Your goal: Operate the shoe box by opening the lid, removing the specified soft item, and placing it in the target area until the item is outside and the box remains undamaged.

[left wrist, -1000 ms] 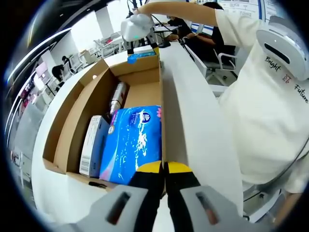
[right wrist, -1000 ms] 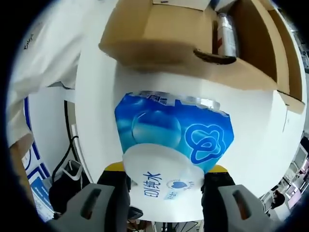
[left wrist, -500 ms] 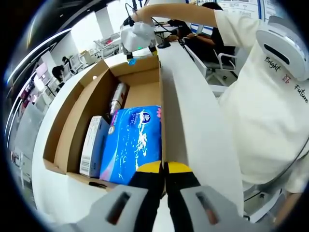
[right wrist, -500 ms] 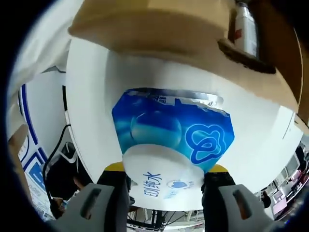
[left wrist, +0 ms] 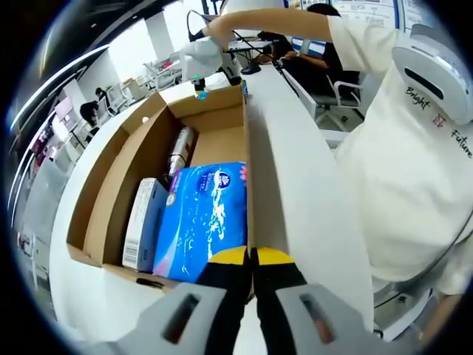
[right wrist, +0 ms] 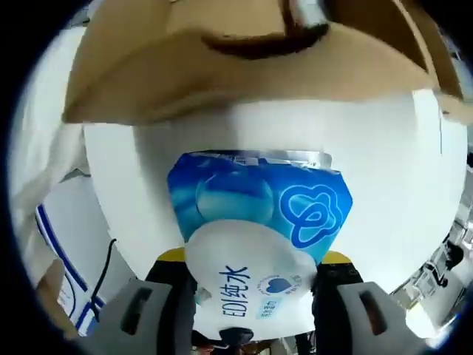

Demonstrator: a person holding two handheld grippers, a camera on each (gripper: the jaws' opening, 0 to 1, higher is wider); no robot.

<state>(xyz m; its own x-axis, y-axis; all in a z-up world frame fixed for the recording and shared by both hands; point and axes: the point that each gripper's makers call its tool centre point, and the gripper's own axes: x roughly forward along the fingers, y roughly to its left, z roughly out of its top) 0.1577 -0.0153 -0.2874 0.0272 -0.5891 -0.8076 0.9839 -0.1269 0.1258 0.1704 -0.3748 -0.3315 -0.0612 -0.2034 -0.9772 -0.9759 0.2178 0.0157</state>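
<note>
The brown shoe box (left wrist: 111, 200) lies open on the white table. My left gripper (left wrist: 251, 256) is shut on the edge of its raised white lid (left wrist: 295, 185). Inside lie a blue tissue pack (left wrist: 203, 214), a pale carton (left wrist: 140, 222) and a silver bottle (left wrist: 179, 148). Beyond the box's far end, a hand holds my right gripper (left wrist: 201, 83). In the right gripper view that gripper (right wrist: 255, 259) is shut on a soft blue-and-white tissue pack (right wrist: 259, 214), held over the white table (right wrist: 392, 148) just outside the box's end wall (right wrist: 222, 81).
A person in a white shirt (left wrist: 399, 170) stands close along the lid's right side. Desks, chairs and seated people (left wrist: 318, 44) fill the background. The table's curved edge (left wrist: 55, 222) runs along the box's left side.
My right gripper with its tissue pack has drifted a little left past the box's far end, and the box wall looms larger in its view. My left gripper has stayed on the lid.
</note>
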